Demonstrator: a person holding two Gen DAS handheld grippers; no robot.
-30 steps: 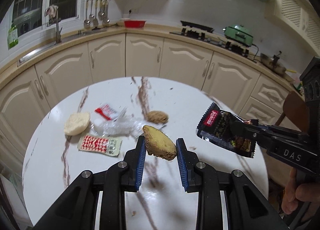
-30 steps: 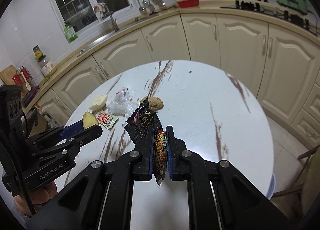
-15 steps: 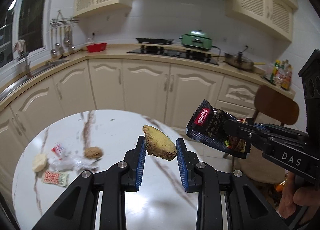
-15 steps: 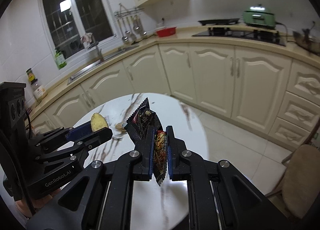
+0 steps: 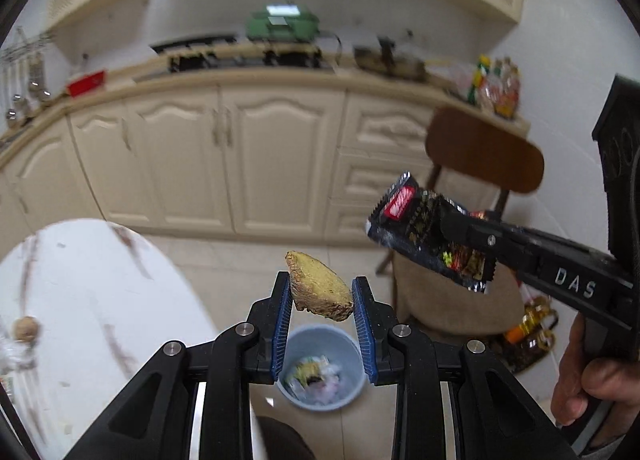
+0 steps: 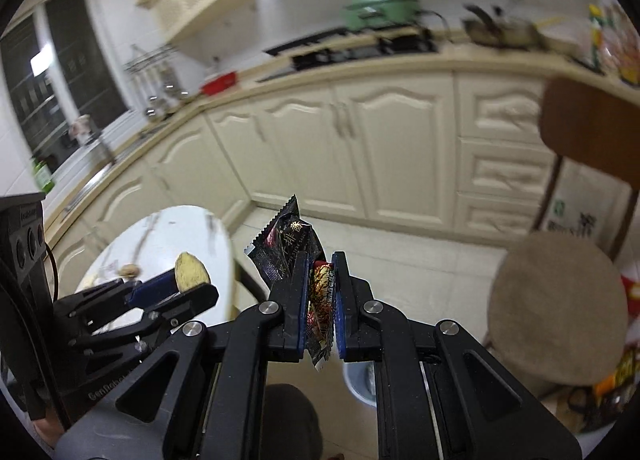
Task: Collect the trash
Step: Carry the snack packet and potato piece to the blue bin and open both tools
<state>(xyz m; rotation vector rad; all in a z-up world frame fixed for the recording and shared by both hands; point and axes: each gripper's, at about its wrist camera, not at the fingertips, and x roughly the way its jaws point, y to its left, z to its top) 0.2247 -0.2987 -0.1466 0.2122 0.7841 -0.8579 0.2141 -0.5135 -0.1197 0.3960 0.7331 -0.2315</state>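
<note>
My left gripper [image 5: 322, 300] is shut on a yellow-brown potato piece [image 5: 320, 292] and holds it in the air above a light blue trash bin [image 5: 322, 370] on the floor, which holds several bits of trash. My right gripper [image 6: 320, 292] is shut on a black snack wrapper [image 6: 294, 248]. In the left wrist view the wrapper [image 5: 428, 234] hangs to the right of the potato piece, up and right of the bin. In the right wrist view the bin [image 6: 360, 380] shows just under the fingers.
The round white marble table [image 5: 80, 300] is at the left with leftover scraps [image 5: 26, 328] on it. A brown chair with a beige cushion [image 5: 460, 288] stands right of the bin. Cream cabinets [image 5: 240, 164] line the back. Bottles [image 5: 532, 324] sit on the floor at right.
Both grippers have swung right, away from the table, still holding their items. The trash bin has come into view below the left gripper.
</note>
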